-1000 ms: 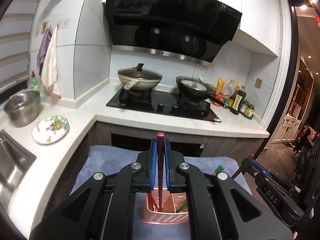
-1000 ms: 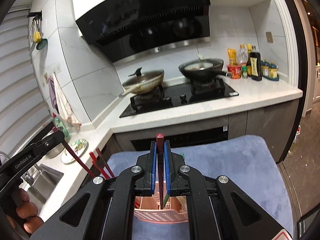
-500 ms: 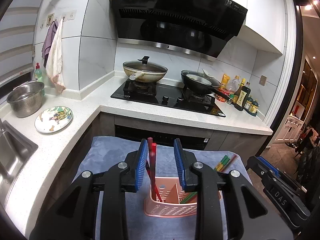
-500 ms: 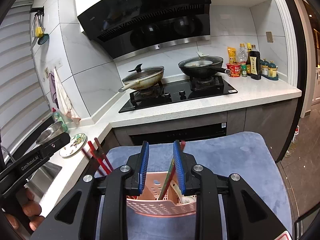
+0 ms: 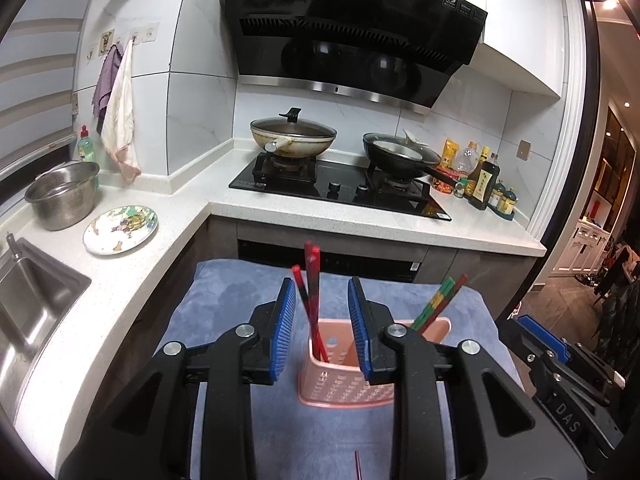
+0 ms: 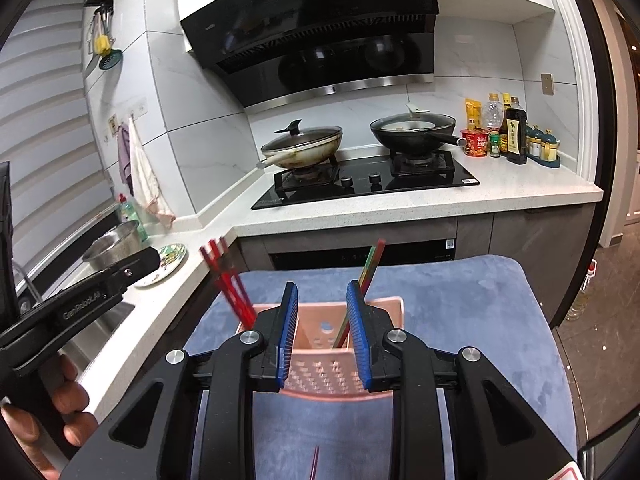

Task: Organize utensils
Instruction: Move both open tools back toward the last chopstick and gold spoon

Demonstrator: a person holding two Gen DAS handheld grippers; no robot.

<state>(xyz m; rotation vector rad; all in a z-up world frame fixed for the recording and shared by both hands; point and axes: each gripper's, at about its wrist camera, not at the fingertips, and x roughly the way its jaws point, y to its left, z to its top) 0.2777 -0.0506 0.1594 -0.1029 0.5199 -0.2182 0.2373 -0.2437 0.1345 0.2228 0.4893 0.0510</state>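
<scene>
A pink perforated utensil basket (image 5: 344, 384) stands upright on a blue-grey cloth (image 5: 224, 304) that covers the bench in the foreground. In the basket's left compartment, red chopsticks (image 5: 311, 288) lean slightly, their tips rising above the rim. In its right compartment a second set, green-and-red chopsticks (image 5: 438, 304), tilts out to the right. From the right wrist view the same basket (image 6: 320, 376) shows the red chopsticks (image 6: 226, 280) slanting left and the green-and-red ones (image 6: 370, 268) rising near the right blue pad.

The left gripper (image 5: 322, 320) hangs just above the basket with its fingers apart; the red chopsticks stand in the gap, close to the left pad, and nothing is clamped. The right gripper (image 6: 322, 324) is likewise spread wide over the basket, holding nothing. In the right wrist view a hand (image 6: 52, 412) grips the handle of the other gripper at the left edge.

A thin red stick (image 5: 357, 466) lies on the cloth at the lower edge, partly hidden.

Beyond the cloth, a white counter (image 5: 360, 224) carries a black hob (image 5: 340, 190) with a lidded wok (image 5: 293, 138) and a dark pan (image 5: 400, 154). Bottles (image 5: 482, 180) stand to the right. To the left sit a patterned plate (image 5: 120, 230), a steel colander (image 5: 62, 194) and a sink (image 5: 28, 300).
</scene>
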